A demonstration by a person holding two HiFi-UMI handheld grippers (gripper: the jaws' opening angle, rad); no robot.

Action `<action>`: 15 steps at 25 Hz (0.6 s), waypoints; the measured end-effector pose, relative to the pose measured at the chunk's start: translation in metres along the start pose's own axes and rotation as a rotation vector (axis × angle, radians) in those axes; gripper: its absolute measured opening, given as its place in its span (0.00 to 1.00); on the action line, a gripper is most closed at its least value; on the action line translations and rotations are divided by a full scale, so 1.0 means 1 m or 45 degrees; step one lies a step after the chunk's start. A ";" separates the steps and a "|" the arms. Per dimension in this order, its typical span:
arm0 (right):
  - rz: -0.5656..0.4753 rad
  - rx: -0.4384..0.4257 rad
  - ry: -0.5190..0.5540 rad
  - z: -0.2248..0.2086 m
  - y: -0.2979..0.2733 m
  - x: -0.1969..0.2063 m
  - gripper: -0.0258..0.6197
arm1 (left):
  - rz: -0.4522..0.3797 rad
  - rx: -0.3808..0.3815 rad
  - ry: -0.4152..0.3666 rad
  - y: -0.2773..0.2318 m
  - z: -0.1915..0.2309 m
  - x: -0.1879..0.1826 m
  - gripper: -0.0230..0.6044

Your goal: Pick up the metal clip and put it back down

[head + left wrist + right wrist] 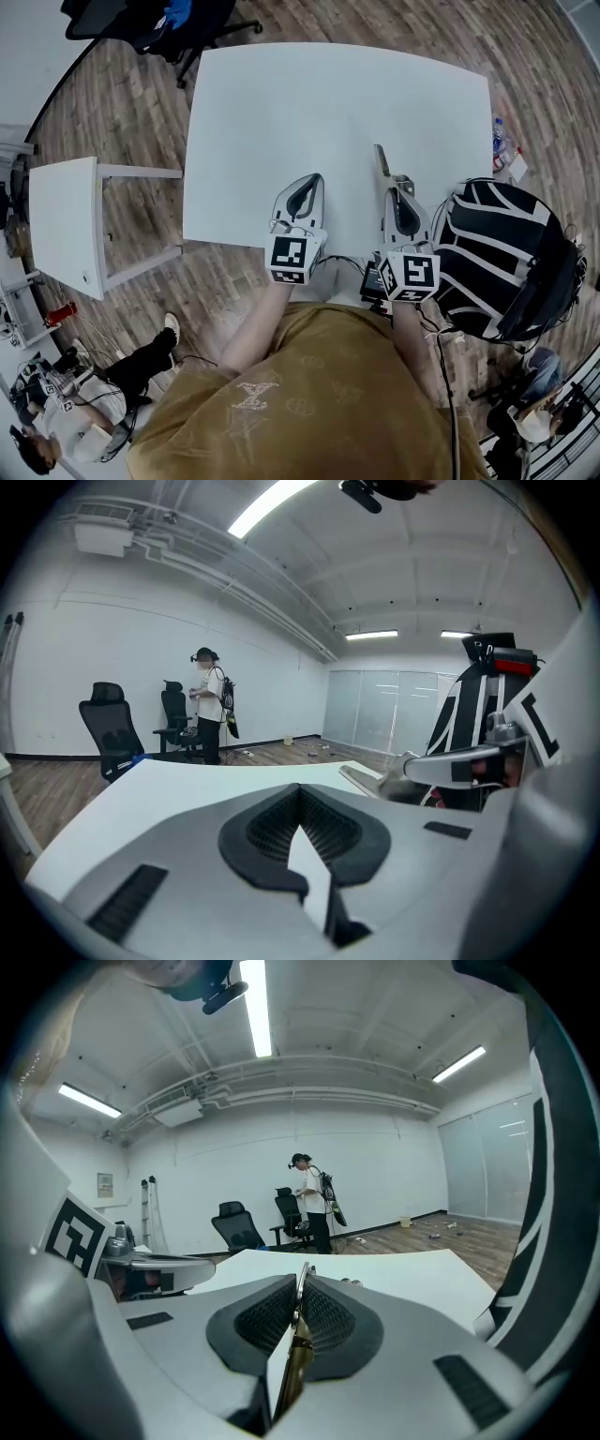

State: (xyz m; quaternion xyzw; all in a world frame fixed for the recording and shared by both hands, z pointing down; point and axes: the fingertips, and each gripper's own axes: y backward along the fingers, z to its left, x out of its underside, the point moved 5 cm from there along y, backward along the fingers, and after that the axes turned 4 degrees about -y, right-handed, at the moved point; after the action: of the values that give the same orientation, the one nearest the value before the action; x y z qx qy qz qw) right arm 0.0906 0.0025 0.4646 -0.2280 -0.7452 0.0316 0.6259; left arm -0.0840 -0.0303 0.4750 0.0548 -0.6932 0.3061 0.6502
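- Mustard shirt (309, 394) of the wearer fills the bottom of the head view, with both forearms reaching over the table's near edge.
- Two marker cubes, left cube (291, 258) and right cube (412, 274), sit just off that near edge.
- Grey left tongs (312, 180) are over the table's near edge, about midway along it. Its pads meet at the tips and nothing is between them.
- Grey right tongs (400, 185) are near the left pair, toward the table's right edge, and the two are apart. Its pads are clamped on the metal clip (381, 161).
- Metal clip: a thin flat strip held on edge, poking out past the tips toward the table's middle. Whether it touches the surface cannot be told.
- White table (328, 94) lies under both tongs.
- Black-and-white striped object (506, 258) stands off the near right corner.
- Small white side table (61, 220) stands off the left edge, on wood floor (122, 122).
- Black office chairs (141, 23) are beyond the far left corner.
- Farthest back, a person (314, 1199) stands before a white wall.
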 end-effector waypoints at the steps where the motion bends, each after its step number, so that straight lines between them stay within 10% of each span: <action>1: 0.011 0.001 -0.004 0.000 -0.001 0.004 0.08 | 0.010 -0.001 0.007 0.000 0.001 0.004 0.03; 15: 0.133 0.032 -0.075 -0.005 -0.017 0.049 0.08 | 0.115 0.004 0.089 -0.013 0.015 0.047 0.03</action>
State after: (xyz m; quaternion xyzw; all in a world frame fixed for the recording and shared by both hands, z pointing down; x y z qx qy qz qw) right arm 0.0851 0.0049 0.5164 -0.2578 -0.7498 0.0801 0.6040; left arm -0.0978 -0.0335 0.5238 0.0138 -0.6712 0.3381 0.6595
